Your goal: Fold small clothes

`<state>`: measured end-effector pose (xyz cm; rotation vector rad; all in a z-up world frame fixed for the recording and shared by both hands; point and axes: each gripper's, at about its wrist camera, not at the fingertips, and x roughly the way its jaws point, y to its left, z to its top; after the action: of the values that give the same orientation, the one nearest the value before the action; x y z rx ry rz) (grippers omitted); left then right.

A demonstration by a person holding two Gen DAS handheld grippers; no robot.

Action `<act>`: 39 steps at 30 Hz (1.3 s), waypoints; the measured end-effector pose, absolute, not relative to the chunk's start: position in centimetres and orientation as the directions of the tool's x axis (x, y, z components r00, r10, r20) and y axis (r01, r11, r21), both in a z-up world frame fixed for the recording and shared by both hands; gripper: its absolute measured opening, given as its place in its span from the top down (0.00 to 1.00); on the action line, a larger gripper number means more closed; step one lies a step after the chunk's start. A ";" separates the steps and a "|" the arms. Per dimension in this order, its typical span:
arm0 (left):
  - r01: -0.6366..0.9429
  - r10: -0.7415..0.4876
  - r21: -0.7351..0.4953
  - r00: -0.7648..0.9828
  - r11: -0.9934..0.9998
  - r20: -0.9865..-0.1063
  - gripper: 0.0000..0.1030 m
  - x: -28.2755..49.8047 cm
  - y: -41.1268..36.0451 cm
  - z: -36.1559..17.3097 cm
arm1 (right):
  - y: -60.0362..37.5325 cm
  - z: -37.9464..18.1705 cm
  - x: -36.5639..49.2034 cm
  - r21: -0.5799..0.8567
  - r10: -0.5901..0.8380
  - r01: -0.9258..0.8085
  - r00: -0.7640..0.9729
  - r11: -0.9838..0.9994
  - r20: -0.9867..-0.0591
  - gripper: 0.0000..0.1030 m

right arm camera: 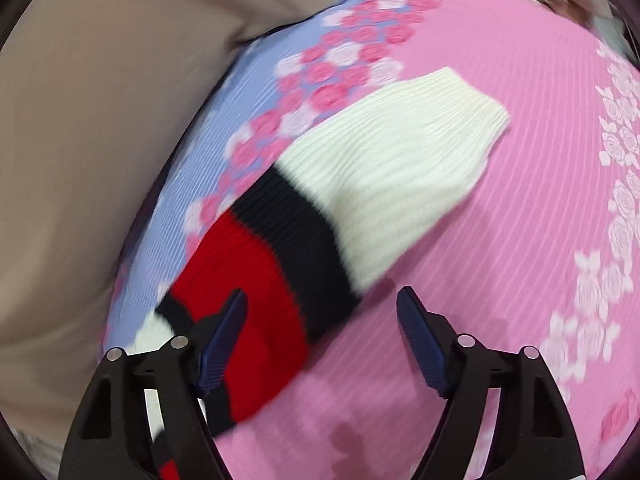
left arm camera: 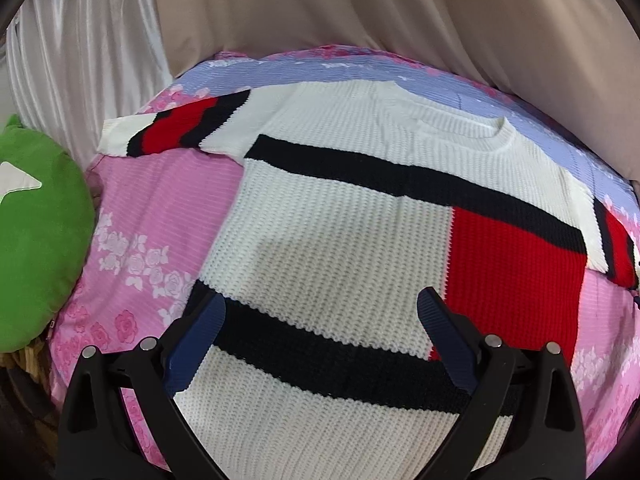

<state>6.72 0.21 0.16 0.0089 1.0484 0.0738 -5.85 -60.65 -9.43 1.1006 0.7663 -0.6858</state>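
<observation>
We see the sweater (left arm camera: pixel 340 216) flat on the floral sheet (left arm camera: pixel 156 216); our left gripper (left arm camera: pixel 322 312) gapes above its hem; our right gripper (right arm camera: pixel 322 312), fingers apart, hangs over a sleeve (right arm camera: pixel 320 208).

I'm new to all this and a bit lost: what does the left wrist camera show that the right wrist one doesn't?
Only the left wrist view shows the sweater's body and neckline, its far sleeve, and a green cushion. Only the right wrist view shows one sleeve close up, blurred, with its white cuff. Both show the pink floral bedsheet, beige curtain, and an open claw.
</observation>
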 end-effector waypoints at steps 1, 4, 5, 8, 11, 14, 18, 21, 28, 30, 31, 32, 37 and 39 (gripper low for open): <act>-0.062 0.069 0.044 0.490 0.997 -0.869 0.08 7.0 0.2 0.1 | -61.1 -9.6 -5.8 0.520 -0.123 0.801 0.572 0.298 -0.811 0.36; -0.063 0.070 0.045 0.477 0.997 -0.876 0.08 7.5 0.2 -0.2 | -61.5 -9.5 -4.3 0.527 -0.116 0.776 0.593 0.346 -0.797 0.93; -0.059 0.070 0.047 0.478 0.997 -0.876 0.08 7.7 0.1 -0.3 | -61.0 -8.7 -3.5 0.534 -0.121 0.761 0.608 0.368 -0.784 0.91; -0.044 0.064 0.049 0.486 0.998 -0.871 0.08 8.2 -0.4 -0.4 | -58.4 -4.1 -0.8 0.540 -0.132 0.660 0.688 0.523 -0.713 0.92; -0.027 0.036 0.026 0.489 0.999 -0.872 0.08 8.8 -0.5 -0.5 | -50.8 3.0 3.9 0.547 -0.021 0.436 0.795 0.715 -0.606 0.92; -0.021 0.009 -0.001 0.500 1.000 -0.866 0.08 9.4 -0.3 -0.4 | -40.5 8.1 8.3 0.522 0.176 0.157 0.828 0.839 -0.532 0.92; -0.031 -0.032 -0.055 0.510 0.998 -0.859 0.08 10.2 1.0 -0.1 | -25.2 8.5 13.1 0.489 0.444 -0.160 0.711 0.858 -0.546 0.87; -0.041 -0.092 -0.130 0.502 0.991 -0.860 0.06 11.8 2.8 -0.3 | -17.8 5.7 14.0 0.343 0.397 -0.215 0.647 0.914 -0.652 0.71; -0.077 -0.232 -0.302 0.474 0.950 -0.850 0.05 17.6 4.5 -1.9 | -22.8 1.4 8.8 0.235 0.160 0.043 0.613 0.971 -0.773 0.44; -0.068 -0.252 -0.317 0.460 0.946 -0.852 0.05 19.2 3.8 -2.7 | -25.9 -0.4 7.8 0.190 0.074 0.150 0.565 0.970 -0.822 0.44; -0.055 -0.268 -0.327 0.451 0.944 -0.851 0.05 20.3 3.2 -3.3 | -27.2 -1.0 7.1 0.203 0.067 0.189 0.553 0.961 -0.831 0.44; -0.052 -0.266 -0.320 0.441 0.946 -0.857 0.05 21.3 2.7 -3.8 | -27.9 -1.7 6.9 0.218 0.062 0.225 0.545 0.950 -0.836 0.44; -0.068 -0.260 -0.310 0.394 0.948 -0.882 0.48 25.0 2.0 -6.3 | -29.9 -4.2 8.0 0.237 0.038 0.340 0.502 0.910 -0.864 0.44; -0.099 -0.286 -0.345 0.372 0.933 -0.883 0.80 25.9 2.6 -6.9 | -29.7 -4.9 9.1 0.227 0.028 0.353 0.488 0.908 -0.873 0.44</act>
<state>25.94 2.64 -6.89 -0.3698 1.1909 -0.1235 9.06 -29.69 -4.93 0.4056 1.0501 -0.2045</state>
